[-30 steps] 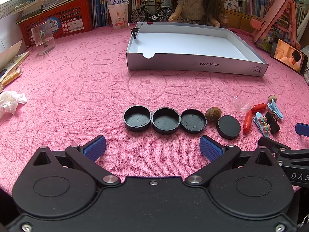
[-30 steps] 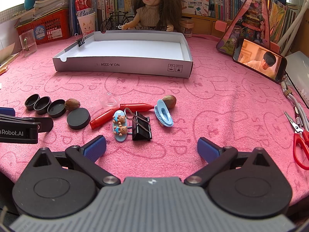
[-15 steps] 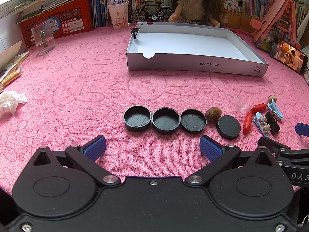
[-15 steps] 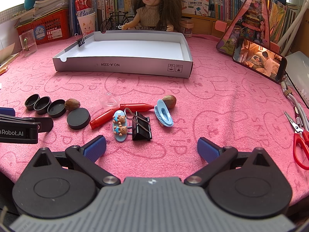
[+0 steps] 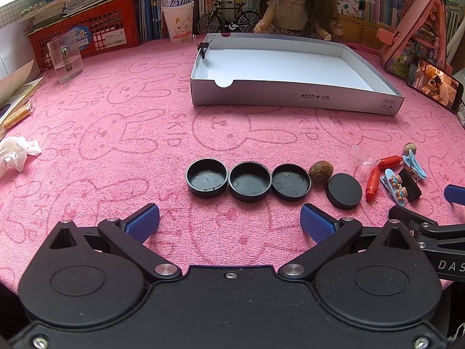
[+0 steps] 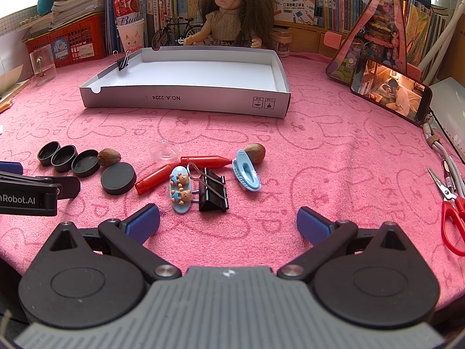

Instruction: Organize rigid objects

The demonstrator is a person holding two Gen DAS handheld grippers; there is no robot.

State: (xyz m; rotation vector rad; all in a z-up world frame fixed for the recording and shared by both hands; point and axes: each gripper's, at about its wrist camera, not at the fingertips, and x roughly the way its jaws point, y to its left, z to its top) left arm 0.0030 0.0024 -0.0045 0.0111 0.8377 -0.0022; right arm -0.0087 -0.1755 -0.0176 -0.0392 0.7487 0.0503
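Observation:
Three open black caps (image 5: 250, 181) lie in a row on the pink cloth, with a nut (image 5: 320, 171) and a flat black lid (image 5: 344, 191) to their right. My left gripper (image 5: 229, 221) is open and empty just in front of the caps. My right gripper (image 6: 228, 224) is open and empty in front of a black binder clip (image 6: 212, 193), a bear hair clip (image 6: 180, 189), two red pen caps (image 6: 180, 168), a blue clip (image 6: 247, 173), a second nut (image 6: 255, 152) and a clear cup (image 6: 164, 151). An empty white box lid (image 6: 186, 99) lies beyond.
A phone (image 6: 391, 94) leans at the right, with red scissors (image 6: 452, 212) and cables near the right edge. A doll (image 6: 229, 8), a toy bicycle, a can in a cup, a red basket (image 5: 96, 29) and a clear glass (image 5: 64, 56) line the back. Crumpled tissue (image 5: 16, 154) lies left.

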